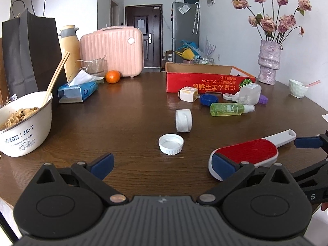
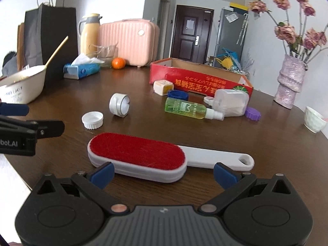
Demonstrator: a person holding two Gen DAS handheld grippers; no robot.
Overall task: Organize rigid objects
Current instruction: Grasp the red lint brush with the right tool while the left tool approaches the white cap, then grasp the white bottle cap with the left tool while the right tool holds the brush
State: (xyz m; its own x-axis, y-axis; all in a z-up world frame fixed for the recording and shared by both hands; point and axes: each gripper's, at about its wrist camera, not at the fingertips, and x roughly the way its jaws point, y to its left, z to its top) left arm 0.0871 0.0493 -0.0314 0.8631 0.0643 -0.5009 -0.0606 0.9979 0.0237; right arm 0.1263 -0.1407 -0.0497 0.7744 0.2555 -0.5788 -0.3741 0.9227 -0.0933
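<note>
Right gripper [image 2: 163, 174]: black body, blue-padded fingers spread wide, nothing between them; low over the dark brown wooden table [image 2: 266, 153].
Lint brush: red bristle pad on a white plastic body with a flat white handle [image 2: 137, 153], lying flat just ahead of the right gripper's fingertips; pad end to the left, handle with hanging hole to the right.
Left gripper [image 1: 163, 165]: jaws also wide apart, empty; its right fingertip overlaps the near end of the brush in the left wrist view, contact cannot be told.
White ribbed bottle cap [image 1: 171, 144]: open side up, just beyond the left gripper.
White round container [image 1: 183, 120]: tipped on its side, just behind the cap.
Green clear spray bottle [image 1: 231, 109]: lying down, nozzle to the right.
Cluster behind the bottle: cream cube-shaped item [image 1: 188, 94], blue gear-edged lid [image 1: 208, 99], translucent white tub [image 1: 249, 94], purple gear-edged lid [image 1: 263, 99], close together.
Red cardboard box [image 1: 205, 82]: open-topped, directly behind the cluster.
Left side: white noodle bowl with chopsticks [image 1: 26, 127], blue tissue pack [image 1: 79, 91], orange fruit [image 1: 112, 76], pink ribbed case [image 1: 111, 51].
Right side: pink vase of dried roses [image 1: 268, 61], small white cup [image 1: 298, 88].
</note>
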